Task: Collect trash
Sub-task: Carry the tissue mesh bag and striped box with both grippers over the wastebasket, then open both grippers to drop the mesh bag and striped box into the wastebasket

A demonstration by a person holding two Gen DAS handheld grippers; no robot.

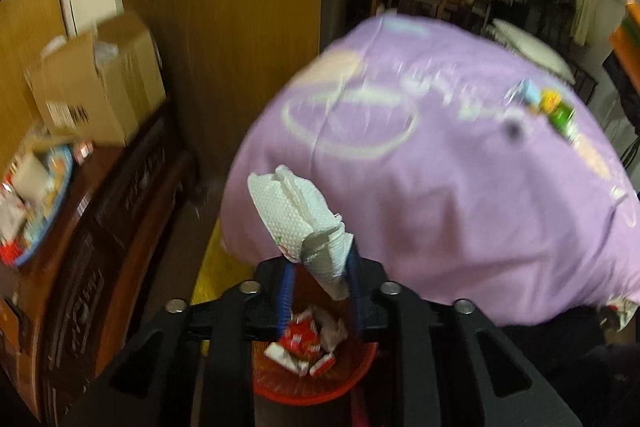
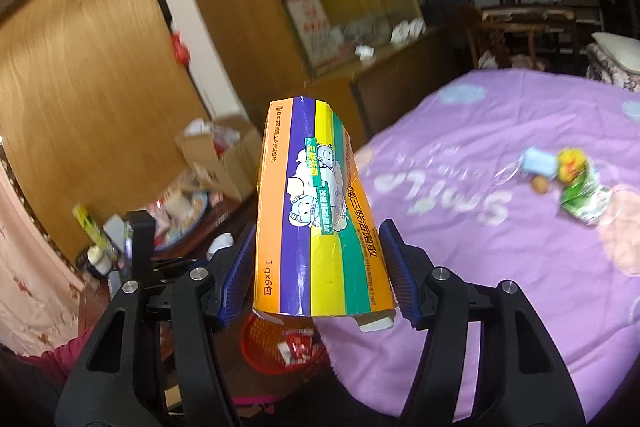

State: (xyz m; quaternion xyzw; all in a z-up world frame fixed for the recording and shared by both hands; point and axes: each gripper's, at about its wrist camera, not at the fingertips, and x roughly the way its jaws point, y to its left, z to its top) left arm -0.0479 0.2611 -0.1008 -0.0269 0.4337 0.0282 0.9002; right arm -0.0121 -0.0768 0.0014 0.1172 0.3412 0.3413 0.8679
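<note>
Red mesh shows directly beneath your left gripper: the red basket already holds red-and-white wrappers. Between the left fingers hangs the crumpled white paper towel; the gap looks wider than the wad, which leans on the right-hand finger only, so you are letting go rather than clamping. The risk here is that the towel clings to that ribbed pad, or falls off-centre and lands on the floor beside the basket, since most of the wad juts forward past the fingertips toward the purple bedspread. This hand points steeply down over the basket.

Further right, your right gripper holds the striped medicine box upright, both blue pads pressed against its sides. The box is bowed and its lower flap is torn, so a harder squeeze could crush it and let it slide out. That hand tilts gently downward, with the basket low and left of it, not underneath. A blue mask and a green carton lie on the bed, yet to be collected.
</note>
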